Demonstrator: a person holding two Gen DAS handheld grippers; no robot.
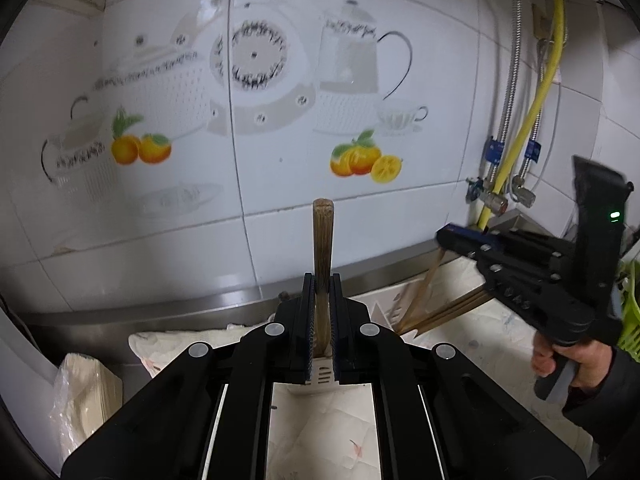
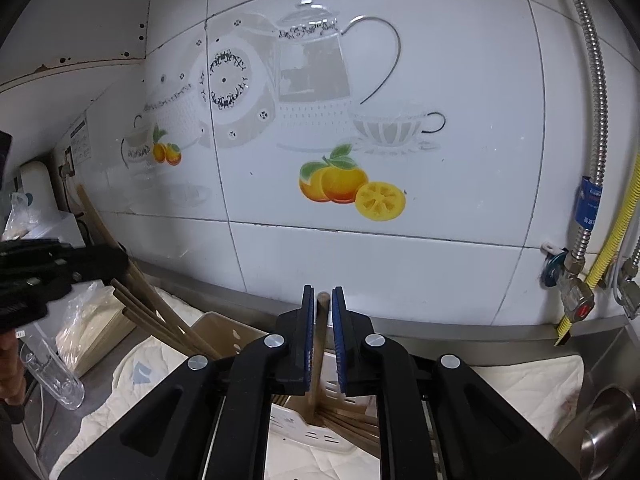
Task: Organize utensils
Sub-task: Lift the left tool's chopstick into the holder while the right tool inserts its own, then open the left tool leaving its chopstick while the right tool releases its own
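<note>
Both my grippers pinched chopsticks above the white slotted holder (image 2: 316, 434): left gripper (image 1: 321, 320) held one chopstick (image 1: 322, 240) upright, right gripper (image 2: 322, 336) another (image 2: 320, 344). Risk, I judged: either stick twisting between pads and missing the holder.

A: Counting now — two grippers, left gripper (image 1: 321, 280) and right gripper (image 2: 323, 294), one wooden chopstick (image 1: 322, 236) upright between each one's pads.

B: And the loose ones?

A: Leaning bunch of chopsticks (image 2: 160, 316), four or so; blur hides an exact count. One white slotted holder (image 2: 320, 436). One clear glass (image 2: 52, 376). One steel cup (image 2: 608, 424).
</note>
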